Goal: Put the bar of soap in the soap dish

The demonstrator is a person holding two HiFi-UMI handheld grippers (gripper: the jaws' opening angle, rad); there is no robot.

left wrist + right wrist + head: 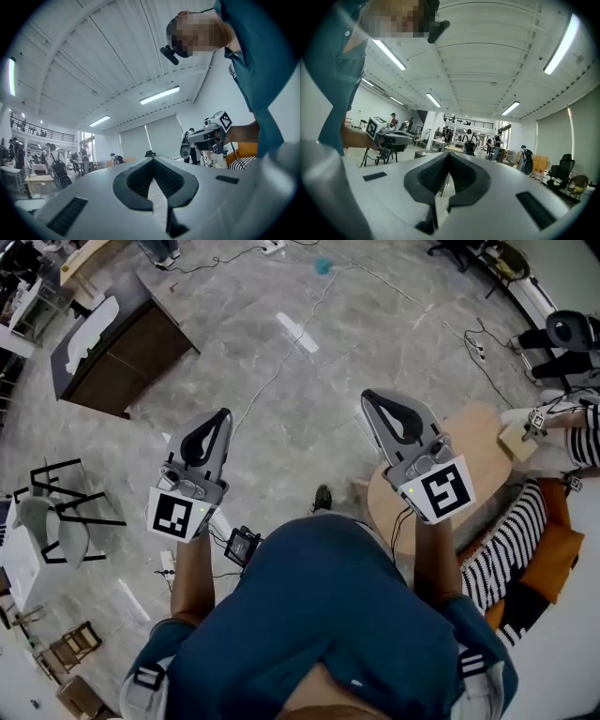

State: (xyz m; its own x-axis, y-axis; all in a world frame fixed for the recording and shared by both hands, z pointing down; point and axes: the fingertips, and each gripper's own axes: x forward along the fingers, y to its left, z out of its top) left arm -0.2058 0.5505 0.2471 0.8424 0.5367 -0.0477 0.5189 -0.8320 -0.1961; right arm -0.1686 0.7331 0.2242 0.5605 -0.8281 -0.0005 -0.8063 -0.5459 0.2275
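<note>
Stage: approach not yet begun, as judged from these views; neither task item has been reached.
Left tool (223,415): held level in front of the person, jaw tips together, nothing between the pads.
Right tool (367,395): held level beside the other, jaw tips together, nothing between the pads.
Bar of soap: not visible in the head view or in either gripper view; its location cannot be given.
Soap dish: not visible in any view either.
Below the tools: grey marbled floor (281,409) with cables running across it.
Nearest furniture: round wooden bench (478,442) just right of the right tool; no soap or dish can be made out on its visible part.
Other furniture: dark cabinet (112,352) at upper left and a folding chair (66,512) at left, both well apart from the tools.
Bystander: a seated person in striped clothing (506,540) at the right edge.
Done: 0 of the 2 steps (pick up the soap, place it in the dish) shows as complete.
Left to do: locate both items, open 1 tool, grasp the soap, carry it to the dish, release.
</note>
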